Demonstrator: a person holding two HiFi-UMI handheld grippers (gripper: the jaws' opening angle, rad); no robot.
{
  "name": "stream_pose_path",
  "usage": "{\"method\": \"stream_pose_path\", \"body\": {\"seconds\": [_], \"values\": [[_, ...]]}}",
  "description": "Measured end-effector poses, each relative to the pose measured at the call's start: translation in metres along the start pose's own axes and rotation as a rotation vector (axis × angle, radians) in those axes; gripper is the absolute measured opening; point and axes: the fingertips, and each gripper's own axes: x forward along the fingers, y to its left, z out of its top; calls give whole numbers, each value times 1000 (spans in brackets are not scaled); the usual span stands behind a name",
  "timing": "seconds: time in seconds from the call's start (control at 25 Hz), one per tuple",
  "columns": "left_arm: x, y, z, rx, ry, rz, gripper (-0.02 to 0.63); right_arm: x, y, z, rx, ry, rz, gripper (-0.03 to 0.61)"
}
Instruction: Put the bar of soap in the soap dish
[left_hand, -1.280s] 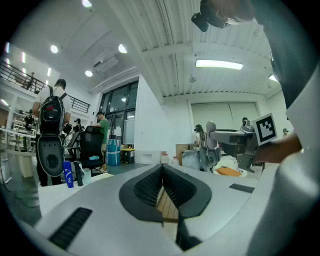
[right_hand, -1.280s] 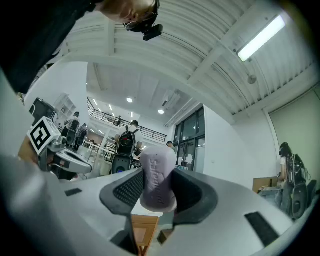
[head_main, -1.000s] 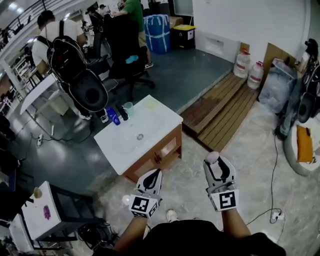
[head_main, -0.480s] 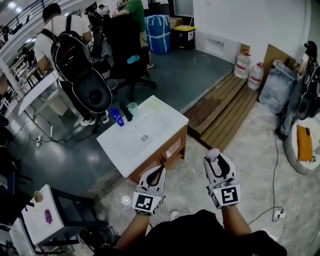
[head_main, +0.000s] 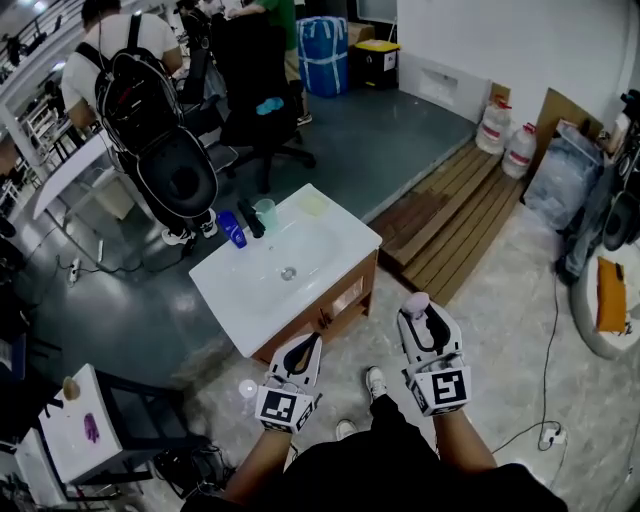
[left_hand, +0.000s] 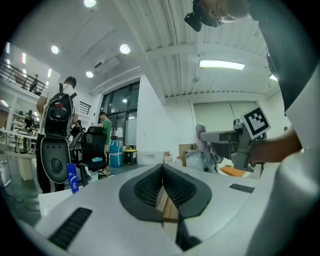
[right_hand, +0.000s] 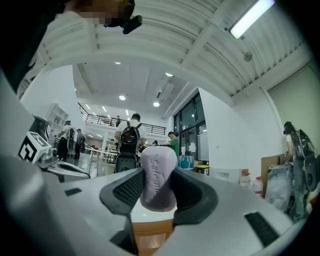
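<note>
My right gripper is shut on a lilac bar of soap, which stands upright between the jaws and pokes out past the tips in the right gripper view. My left gripper is shut with nothing in it; its pads meet at the tips. Both hang over the floor, just short of the front edge of a white sink cabinet. A pale yellow-green soap dish lies at the cabinet's far right corner.
A blue bottle, a dark faucet and a clear cup stand along the sink's far edge. A person with a black backpack stands beyond it. Wooden planks lie to the right. A small white table stands at lower left.
The view has moved toward the sink cabinet, which now lies closer to both grippers. The right gripper still holds the soap; the left stays shut.
</note>
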Motion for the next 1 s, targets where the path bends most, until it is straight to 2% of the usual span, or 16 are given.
{"method": "stream_pose_path", "body": {"seconds": [0.48,0.8,1.0], "values": [[96,41,2,-12,15,59,20,99,-61,-21,-5,36,34,189],[139,68,2,-11,37,127,20,157,-84,-43,47,80,114,189],[159,83,7,-29,39,170,20,186,-91,-48,32,75,171,189]]}}
